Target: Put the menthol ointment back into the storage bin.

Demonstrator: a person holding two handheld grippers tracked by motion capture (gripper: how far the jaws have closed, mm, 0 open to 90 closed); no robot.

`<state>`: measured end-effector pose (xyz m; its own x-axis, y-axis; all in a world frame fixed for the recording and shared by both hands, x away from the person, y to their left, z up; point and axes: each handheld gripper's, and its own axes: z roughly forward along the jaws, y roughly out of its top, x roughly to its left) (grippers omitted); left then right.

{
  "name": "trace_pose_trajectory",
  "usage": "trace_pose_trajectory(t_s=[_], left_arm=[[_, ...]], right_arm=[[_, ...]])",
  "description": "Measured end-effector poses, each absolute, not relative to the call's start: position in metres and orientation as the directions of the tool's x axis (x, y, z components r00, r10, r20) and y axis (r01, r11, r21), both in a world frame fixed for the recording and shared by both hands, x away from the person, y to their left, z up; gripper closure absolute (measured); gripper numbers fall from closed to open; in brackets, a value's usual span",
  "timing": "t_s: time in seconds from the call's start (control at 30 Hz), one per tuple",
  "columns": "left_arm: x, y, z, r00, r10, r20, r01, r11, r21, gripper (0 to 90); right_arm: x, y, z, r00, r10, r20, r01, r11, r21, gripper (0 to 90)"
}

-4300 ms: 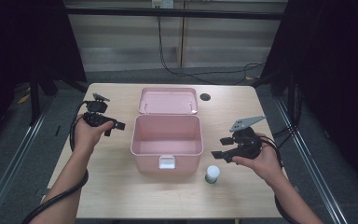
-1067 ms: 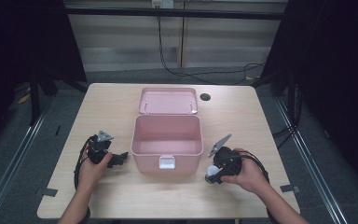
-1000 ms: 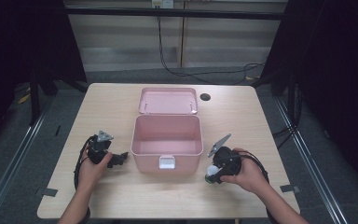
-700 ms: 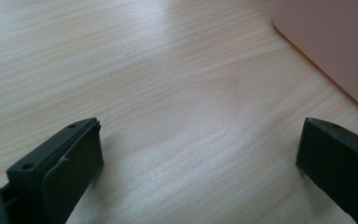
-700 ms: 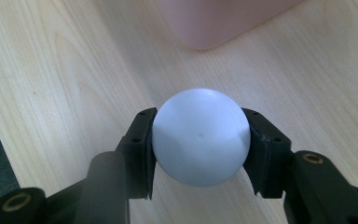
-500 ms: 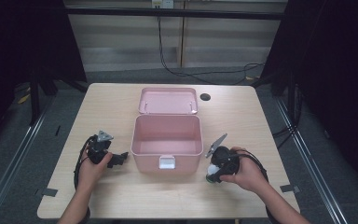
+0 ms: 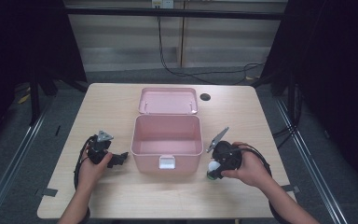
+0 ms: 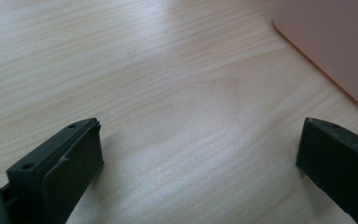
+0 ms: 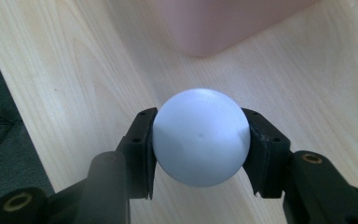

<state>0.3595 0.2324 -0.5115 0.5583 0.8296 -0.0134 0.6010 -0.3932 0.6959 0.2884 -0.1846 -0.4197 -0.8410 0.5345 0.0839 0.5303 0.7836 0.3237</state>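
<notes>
A small bottle (image 7: 211, 169) with a round white cap and a green base stands on the table just right of the open pink box (image 7: 149, 161). My right gripper (image 7: 213, 168) reaches over it from the right. Its jaws have just been closing, and both pads now press the sides of the white cap (image 9: 200, 126), so the right gripper (image 9: 199, 142) is shut on the bottle. The left gripper (image 7: 119, 158) rests low on the table left of the box. Its jaws stand wide apart over bare wood in the left gripper view (image 8: 200, 149), open.
The box lid (image 7: 168, 100) lies folded back behind the box. A round cable hole (image 7: 205, 97) sits at the table's far right. The box wall (image 8: 335, 46) is close to the left gripper's right jaw. The table edge and dark floor (image 9: 0, 121) lie just left of the bottle.
Since the earliest frame both hands have come down toward the table's near edge, and the right gripper has gone onto the bottle. Over the last second the hands hardly moved.
</notes>
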Motion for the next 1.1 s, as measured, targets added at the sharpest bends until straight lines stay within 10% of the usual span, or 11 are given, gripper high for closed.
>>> trace_pose_trajectory(t_s=[1.1], left_arm=[[0.360,0.232,-0.511,0.558,0.830,-0.013,0.601,-0.393,0.696,0.0]], right_arm=[[0.303,-0.198,-0.362,-0.822,0.563,0.091,0.556,0.756,0.347,50.5]])
